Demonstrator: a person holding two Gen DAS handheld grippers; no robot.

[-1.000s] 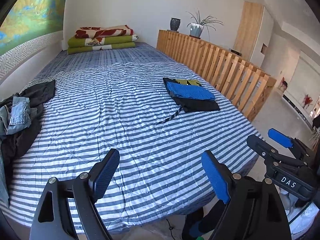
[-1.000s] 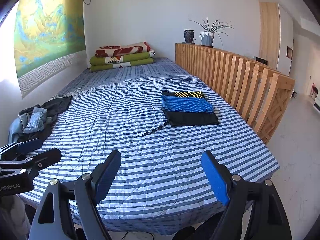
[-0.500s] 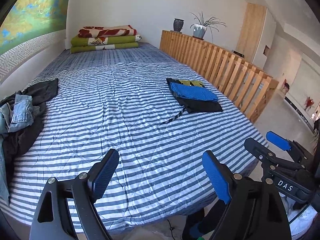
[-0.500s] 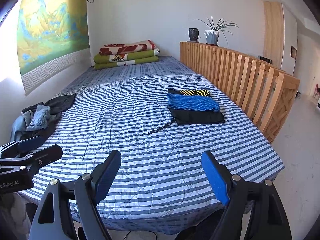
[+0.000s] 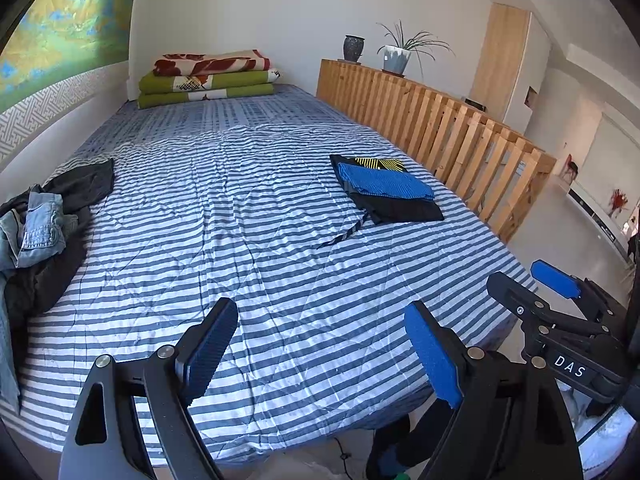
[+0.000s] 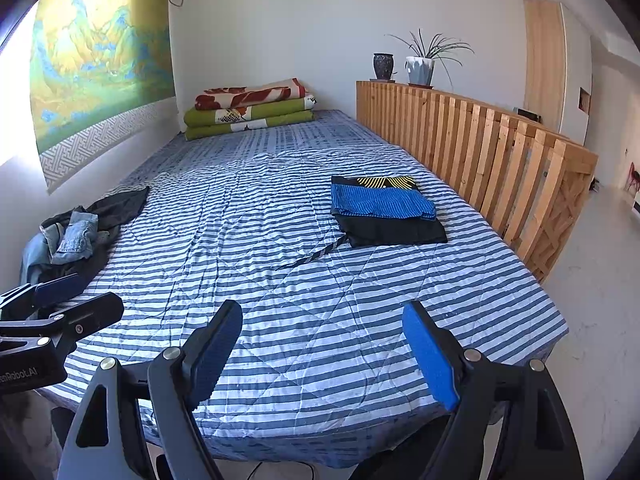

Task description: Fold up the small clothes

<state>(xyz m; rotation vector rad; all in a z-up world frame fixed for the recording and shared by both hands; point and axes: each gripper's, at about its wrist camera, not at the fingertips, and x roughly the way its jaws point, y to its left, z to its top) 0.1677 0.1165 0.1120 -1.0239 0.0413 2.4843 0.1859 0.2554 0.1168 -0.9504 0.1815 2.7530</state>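
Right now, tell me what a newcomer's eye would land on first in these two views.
The blue-and-white striped bedspread fills both views, with a neat stack of folded clothes, blue on black, lying near the wooden slat railing. A rumpled heap of unfolded denim and dark clothes sits at the opposite edge. Both the left gripper and right gripper hang open and empty over the bed's near end.

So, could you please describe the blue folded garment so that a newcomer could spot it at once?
Find the wooden slatted railing. Beside it on the striped bed lies a neat folded stack. The blue folded garment tops it, the only bright blue ribbed piece.
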